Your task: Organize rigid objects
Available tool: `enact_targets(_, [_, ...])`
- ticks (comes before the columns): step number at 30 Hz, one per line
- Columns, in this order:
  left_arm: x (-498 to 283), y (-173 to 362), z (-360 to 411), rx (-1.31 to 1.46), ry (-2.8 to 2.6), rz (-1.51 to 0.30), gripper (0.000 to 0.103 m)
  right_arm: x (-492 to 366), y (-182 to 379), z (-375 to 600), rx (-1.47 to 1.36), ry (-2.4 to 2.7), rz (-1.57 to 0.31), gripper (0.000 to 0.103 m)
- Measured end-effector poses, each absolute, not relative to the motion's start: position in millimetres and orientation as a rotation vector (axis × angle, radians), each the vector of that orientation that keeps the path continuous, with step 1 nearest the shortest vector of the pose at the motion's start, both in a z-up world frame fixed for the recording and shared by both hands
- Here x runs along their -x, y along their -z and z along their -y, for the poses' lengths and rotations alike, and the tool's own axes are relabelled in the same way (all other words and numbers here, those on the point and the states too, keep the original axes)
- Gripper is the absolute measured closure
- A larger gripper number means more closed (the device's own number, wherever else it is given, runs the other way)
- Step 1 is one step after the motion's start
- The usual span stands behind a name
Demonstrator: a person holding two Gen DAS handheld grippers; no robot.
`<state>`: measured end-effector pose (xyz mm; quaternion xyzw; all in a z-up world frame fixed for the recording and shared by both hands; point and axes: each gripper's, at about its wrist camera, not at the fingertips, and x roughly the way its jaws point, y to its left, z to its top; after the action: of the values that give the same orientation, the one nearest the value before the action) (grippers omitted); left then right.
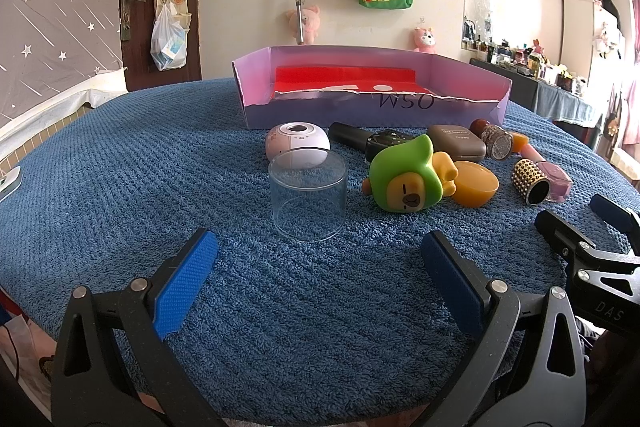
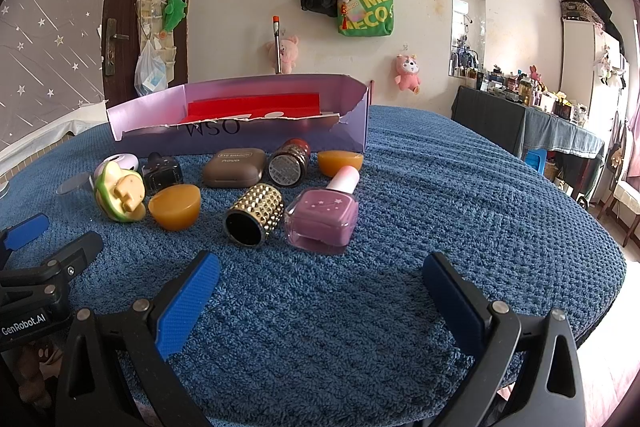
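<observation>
Left gripper (image 1: 320,283): jaws wide, holding nothing, low over the blue towel (image 1: 120,187), aimed at the clear cup (image 1: 307,201).
Right gripper (image 2: 320,291): jaws wide, empty, aimed at the purple bottle (image 2: 323,219) and the studded cap (image 2: 255,215) beside it.
Cup: upright, just ahead of the left jaws, touching or nearly touching the pink speaker (image 1: 298,145) behind it.
Cluster: green toy (image 1: 406,175) lies on its side against an orange half (image 1: 476,183); a second orange half (image 2: 340,163) sits nearer the box; brown case (image 2: 234,167), round jar (image 2: 289,163) and dark bottle (image 2: 162,173) lie between.
Box (image 1: 256,107): purple, open-topped, torn front edge, behind all the items; nothing of the cluster is in it yet.
Risk, cup: thin, smooth walls may slip or flex under a hard squeeze; an off-centre grip could tip it into the speaker.
Risk, cap: lying on its side, likely to roll if nudged.
Risk, crowding: items touch, so reaching for one may shove its neighbours.
Risk, grippers: close together, they could collide.
</observation>
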<state>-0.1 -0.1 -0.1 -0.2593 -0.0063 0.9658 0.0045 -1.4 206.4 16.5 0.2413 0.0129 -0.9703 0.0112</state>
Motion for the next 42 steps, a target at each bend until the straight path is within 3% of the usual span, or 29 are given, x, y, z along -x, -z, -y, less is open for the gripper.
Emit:
enact_targets(27, [2,0,6,0.821,-3.014,0.001,0.000,1,-18,-206,-0.741,3.030,-0.074,0.000])
enact_targets(34, [2,-26,4,0.699,-3.066,-0.031,0.000,6,-31,-201,-0.696,3.044,-0.116,0.000])
enact_targets(42, [21,-31,21,0.799,-3.048,0.065,0.000,19,-50,-208,-0.693,3.053,-0.068,0.000])
